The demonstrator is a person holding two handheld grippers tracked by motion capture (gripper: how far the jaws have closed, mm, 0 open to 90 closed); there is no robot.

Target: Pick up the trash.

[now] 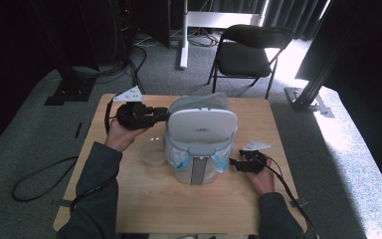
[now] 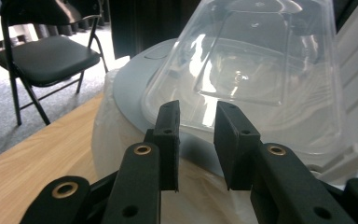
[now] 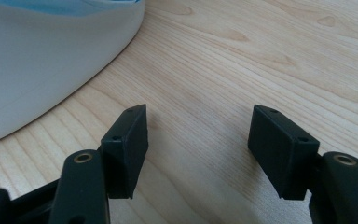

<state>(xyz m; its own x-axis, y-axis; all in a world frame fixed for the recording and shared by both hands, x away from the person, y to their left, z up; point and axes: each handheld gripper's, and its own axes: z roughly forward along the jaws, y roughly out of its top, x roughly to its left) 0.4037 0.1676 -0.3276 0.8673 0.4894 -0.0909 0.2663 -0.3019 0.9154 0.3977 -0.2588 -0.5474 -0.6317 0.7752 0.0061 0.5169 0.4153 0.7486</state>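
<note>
Nearest the high view's camera, at the table's [image 1: 144, 209] front edge, two sleeved forearms enter from below. The right hand [image 1: 262, 180] rests on the wood near the right edge and carries the right gripper [image 1: 235, 163], which points toward the base of the white bin [image 1: 199, 172]. In the right gripper view its two black jaws stand wide apart over bare wood grain with nothing between them, so this gripper is released; the bin's rounded white wall [image 3: 42, 60] lies just beyond its left jaw, apart from it.

The bin stands near the middle of the table, slightly toward the far edge, with a grey strip down its front and a blue-and-white liner bag [image 1: 179, 158] folded over its rim. Its white lid [image 1: 202, 127] is raised upright. Just beside the bin's left flank, on the table, lies a shallow clear plastic dish [image 1: 151, 153].

Farther in, toward the far left corner, the left hand [image 1: 122, 134] holds the left gripper [image 1: 165, 115] level, aimed at the upper left side of the bin. In the left gripper view its jaws are parted by a narrow gap and grasp nothing; their tips lie before the rim of a clear plastic dome [image 2: 256, 60] that sits on the bin's grey top. Whether the tips touch the rim cannot be told.

Beyond the table's far edge, a black folding chair [image 1: 248, 52] stands on grey carpet before dark curtains.
</note>
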